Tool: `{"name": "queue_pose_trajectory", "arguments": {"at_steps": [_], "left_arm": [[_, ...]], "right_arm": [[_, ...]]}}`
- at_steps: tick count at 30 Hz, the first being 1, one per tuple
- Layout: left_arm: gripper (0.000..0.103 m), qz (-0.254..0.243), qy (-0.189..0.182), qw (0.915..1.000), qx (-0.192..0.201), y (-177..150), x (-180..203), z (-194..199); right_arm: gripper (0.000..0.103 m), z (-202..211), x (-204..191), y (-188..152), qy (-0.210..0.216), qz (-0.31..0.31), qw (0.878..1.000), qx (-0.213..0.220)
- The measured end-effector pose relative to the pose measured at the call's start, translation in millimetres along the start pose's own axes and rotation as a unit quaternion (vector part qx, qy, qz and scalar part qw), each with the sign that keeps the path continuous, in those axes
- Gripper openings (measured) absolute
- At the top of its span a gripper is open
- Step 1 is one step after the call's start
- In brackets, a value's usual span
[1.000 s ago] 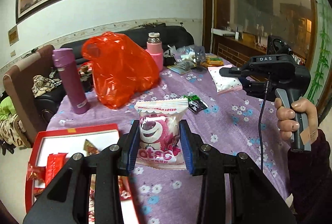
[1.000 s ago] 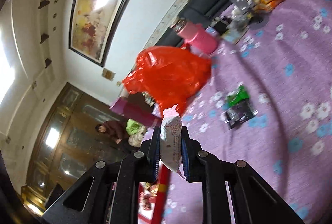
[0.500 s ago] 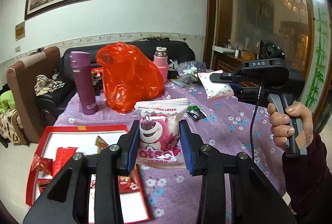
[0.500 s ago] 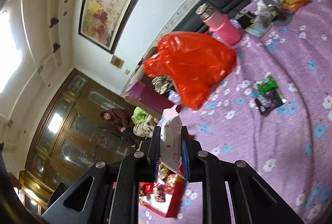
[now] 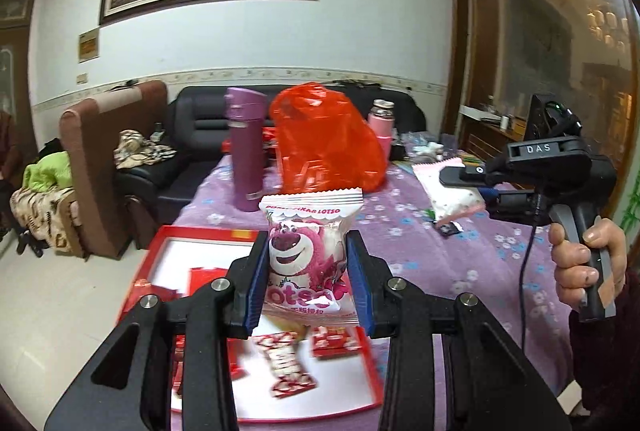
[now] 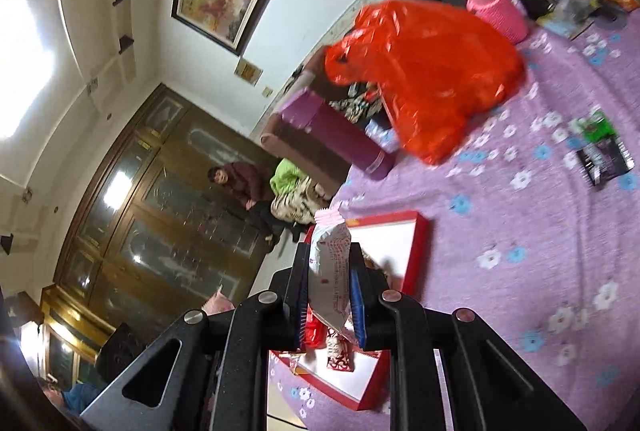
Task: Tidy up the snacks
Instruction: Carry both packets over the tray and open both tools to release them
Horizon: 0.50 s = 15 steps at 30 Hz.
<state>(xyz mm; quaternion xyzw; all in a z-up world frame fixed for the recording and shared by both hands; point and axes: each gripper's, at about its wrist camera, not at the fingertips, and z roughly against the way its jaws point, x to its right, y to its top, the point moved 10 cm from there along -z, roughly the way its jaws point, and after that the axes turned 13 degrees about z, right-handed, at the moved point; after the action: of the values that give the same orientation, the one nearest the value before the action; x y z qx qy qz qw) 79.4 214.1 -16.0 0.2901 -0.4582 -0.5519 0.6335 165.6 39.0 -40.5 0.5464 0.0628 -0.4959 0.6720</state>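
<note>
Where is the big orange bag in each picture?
Left wrist view: the orange bag stands in the upper middle, behind the pink bear snack.
Right wrist view: the bag is upper right, tipped sideways in the picture.
Shared landmark: the purple flask right beside it.

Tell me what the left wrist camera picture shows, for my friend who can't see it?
The left gripper is shut on a pink bear snack packet, held above a red tray of small red snacks on a purple flowered tablecloth. Behind stand a purple flask and an orange plastic bag. At right, a hand holds the right gripper.
</note>
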Motion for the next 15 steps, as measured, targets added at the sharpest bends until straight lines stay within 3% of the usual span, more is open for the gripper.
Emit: {"name": "queue_pose_trajectory", "arguments": {"at_steps": [8,15], "left_arm": [[0.035,0.029,0.052,0.9982,-0.010,-7.6,-57.1,-1.7],[0.035,0.058,0.094,0.9933,-0.033,-22.9,-99.0,-12.6]], "right_arm": [[0.017,-49.4,-6.8,-13.1,0.023,-0.013,0.999,-0.042],[0.017,-132.1,-29.3,-44.3,0.037,0.012,0.992,-0.122]]}}
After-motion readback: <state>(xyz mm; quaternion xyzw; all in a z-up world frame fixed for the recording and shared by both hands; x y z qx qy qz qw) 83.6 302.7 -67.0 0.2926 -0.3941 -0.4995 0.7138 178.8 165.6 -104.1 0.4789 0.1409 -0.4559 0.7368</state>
